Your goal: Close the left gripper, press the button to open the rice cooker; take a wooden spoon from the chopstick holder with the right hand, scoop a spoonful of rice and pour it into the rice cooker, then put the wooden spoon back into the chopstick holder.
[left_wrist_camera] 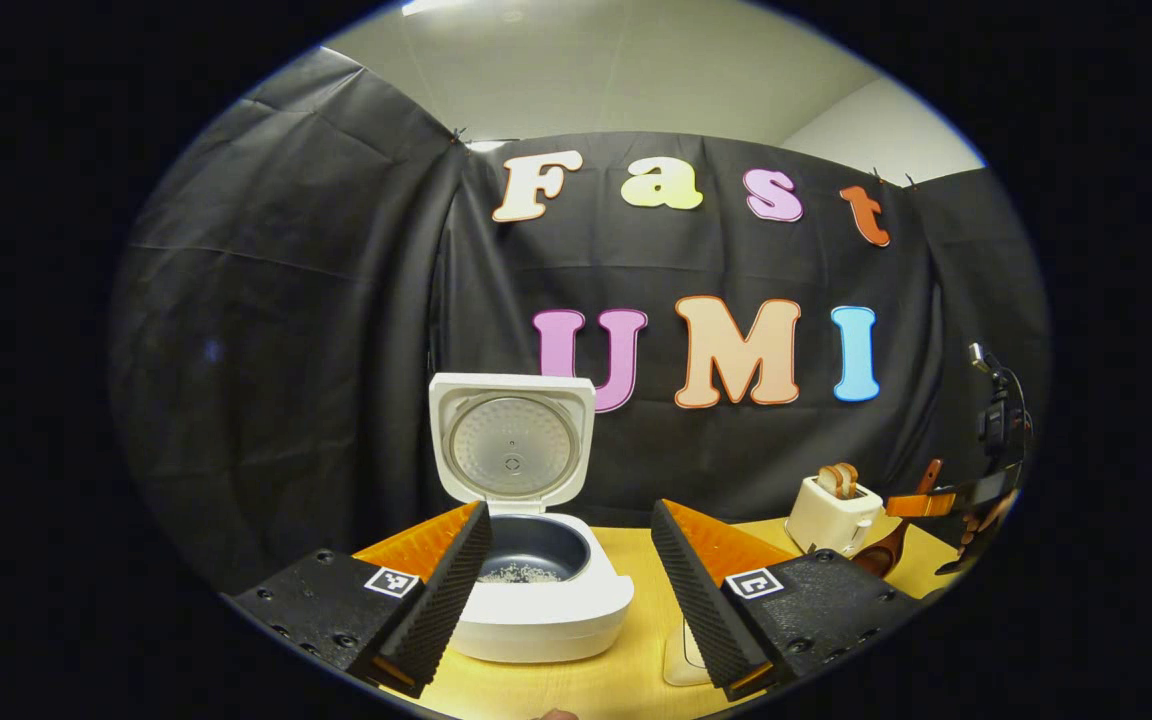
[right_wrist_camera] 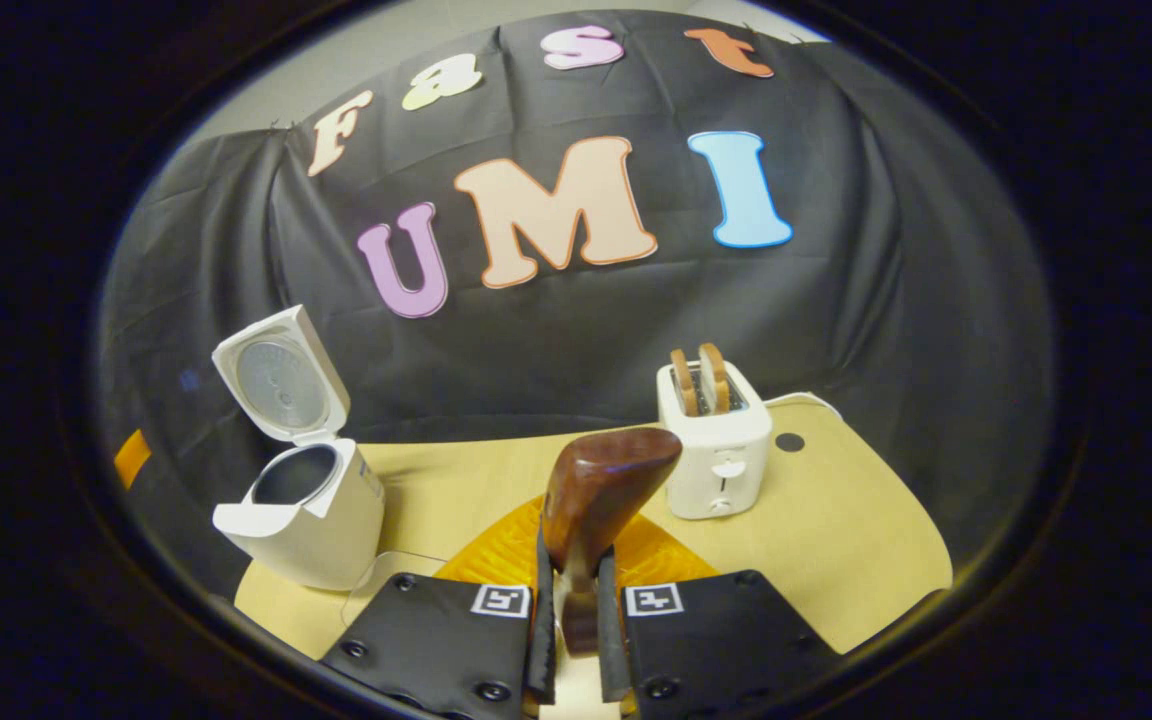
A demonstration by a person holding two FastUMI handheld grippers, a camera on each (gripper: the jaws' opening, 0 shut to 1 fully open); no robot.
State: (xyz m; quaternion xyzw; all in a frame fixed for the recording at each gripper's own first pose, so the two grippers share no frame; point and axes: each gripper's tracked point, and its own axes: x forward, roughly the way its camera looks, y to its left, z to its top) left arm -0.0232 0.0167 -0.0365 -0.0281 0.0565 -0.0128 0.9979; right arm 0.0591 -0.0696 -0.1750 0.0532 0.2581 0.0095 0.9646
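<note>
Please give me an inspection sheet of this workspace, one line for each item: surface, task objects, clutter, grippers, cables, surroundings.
Surface: light wooden table, with a small dark round spot near the far right corner.
Job's things: white rice cooker with its lid standing open, some rice in the dark inner pot; wooden spoon held in the right gripper, bowl end pointing away from the camera.
Clutter: white toaster with two bread slices in its slots.
Grippers: left gripper open, holding nothing, in front of the cooker; right gripper shut on the spoon handle.
Cables: a thin pale cord on the table beside the cooker.
Surroundings: black cloth wall.
</note>
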